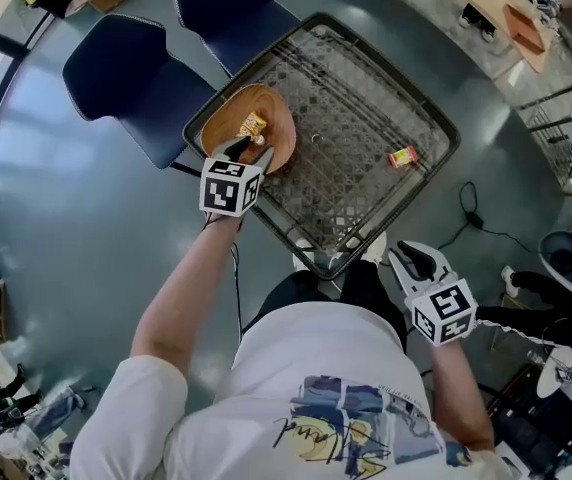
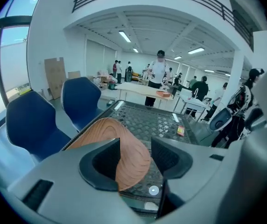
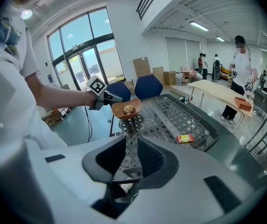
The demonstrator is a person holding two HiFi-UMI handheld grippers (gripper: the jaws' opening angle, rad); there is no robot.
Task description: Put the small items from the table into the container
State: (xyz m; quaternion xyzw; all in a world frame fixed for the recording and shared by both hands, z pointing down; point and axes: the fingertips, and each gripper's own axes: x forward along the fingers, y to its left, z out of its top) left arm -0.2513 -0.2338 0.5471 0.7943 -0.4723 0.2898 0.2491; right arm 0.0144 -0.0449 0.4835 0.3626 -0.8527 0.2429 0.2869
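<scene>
A wooden bowl (image 1: pixel 266 118) with a yellow wrapped snack (image 1: pixel 253 123) in it hangs over the left corner of the black mesh table (image 1: pixel 366 108). My left gripper (image 1: pixel 249 151) is shut on the bowl's near rim. In the left gripper view the rim (image 2: pixel 126 153) sits between the pads. The right gripper view shows the bowl (image 3: pixel 126 110) held up above the table. A red and yellow packet (image 1: pixel 403 156) lies on the mesh near the right edge. My right gripper (image 1: pixel 413 258) hangs off the table's near corner, slightly open with nothing between its fingers.
Two dark blue chairs (image 1: pixel 136 78) stand at the table's far left side. A cable (image 1: pixel 471 218) runs over the floor to the right. Other tables and several people are far behind. The packet (image 3: pixel 185 138) lies near the raised table rim.
</scene>
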